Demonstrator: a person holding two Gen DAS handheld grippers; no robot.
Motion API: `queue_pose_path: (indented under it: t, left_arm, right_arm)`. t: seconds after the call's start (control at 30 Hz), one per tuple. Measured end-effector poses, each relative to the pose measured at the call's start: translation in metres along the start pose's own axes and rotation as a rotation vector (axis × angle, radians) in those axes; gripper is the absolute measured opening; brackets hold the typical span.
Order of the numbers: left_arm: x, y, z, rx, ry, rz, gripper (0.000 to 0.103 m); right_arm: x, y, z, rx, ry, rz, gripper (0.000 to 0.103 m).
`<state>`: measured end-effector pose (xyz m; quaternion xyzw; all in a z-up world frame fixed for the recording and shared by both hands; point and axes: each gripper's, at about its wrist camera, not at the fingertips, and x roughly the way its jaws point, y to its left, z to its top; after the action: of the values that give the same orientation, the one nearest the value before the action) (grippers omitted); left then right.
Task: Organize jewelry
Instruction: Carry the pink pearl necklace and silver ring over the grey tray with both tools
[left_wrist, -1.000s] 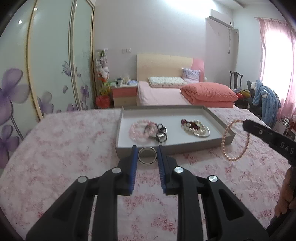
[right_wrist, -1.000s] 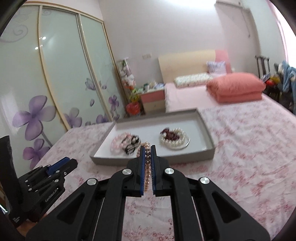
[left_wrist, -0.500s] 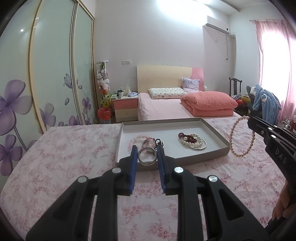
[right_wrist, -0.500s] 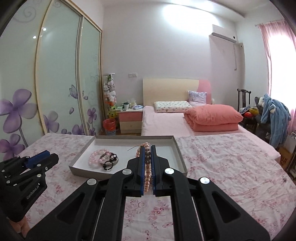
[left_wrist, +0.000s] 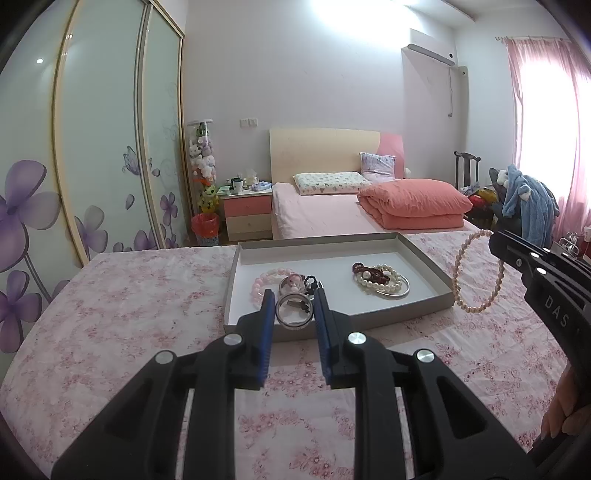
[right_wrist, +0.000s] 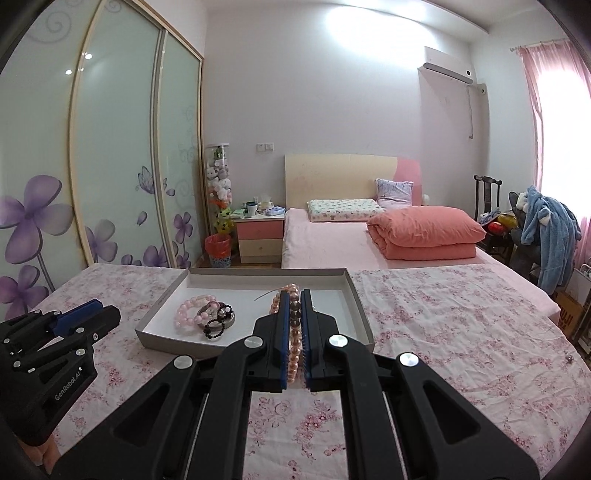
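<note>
A shallow grey tray (left_wrist: 424, 258) lies on the floral cloth and holds a pink bead bracelet (left_wrist: 260, 284), black beads and a white pearl bracelet with a silver bangle (left_wrist: 384, 282). My left gripper (left_wrist: 294, 314) is shut on a silver bangle (left_wrist: 293, 320), held above the tray's near edge. My right gripper (right_wrist: 294, 325) is shut on a pink pearl necklace (right_wrist: 293, 350); in the left wrist view the necklace (left_wrist: 476, 273) hangs as a loop beside the tray's right wall. The tray (right_wrist: 360, 314) and pink bracelet (right_wrist: 188, 314) also show in the right wrist view.
The floral tablecloth (left_wrist: 110, 314) spreads all around the tray. Behind are a bed with an orange quilt (left_wrist: 413, 206), a nightstand (left_wrist: 247, 214), sliding wardrobe doors (left_wrist: 92, 166) at the left and a chair with blue clothes (left_wrist: 528, 210) at the right.
Both grippers have risen and levelled while keeping hold of their jewelry. The left one has come forward over the tray's near edge; the necklace now hangs higher beside the tray.
</note>
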<state>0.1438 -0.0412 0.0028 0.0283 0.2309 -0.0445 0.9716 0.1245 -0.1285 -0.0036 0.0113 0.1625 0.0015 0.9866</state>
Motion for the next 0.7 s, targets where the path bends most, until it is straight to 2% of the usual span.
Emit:
queue_pose_path:
  t: [0.23, 0.4, 0.53, 0.7]
  left_arm:
    - [0.008, 0.000, 0.002, 0.006, 0.005, -0.001, 0.022]
    - [0.020, 0.000, 0.014, 0.011, -0.005, -0.018, 0.022]
    - [0.042, 0.006, 0.030, -0.010, -0.006, -0.039, 0.022]
    - [0.079, 0.010, 0.043, -0.031, 0.025, -0.061, 0.022]
  right_arm:
    - [0.003, 0.000, 0.002, 0.002, -0.006, 0.001, 0.007]
    - [0.014, -0.003, 0.016, 0.014, -0.031, 0.016, 0.007]
    - [0.040, -0.012, 0.027, 0.055, -0.013, 0.056, 0.007]
    - [0.086, -0.020, 0.031, 0.116, 0.058, 0.109, 0.007]
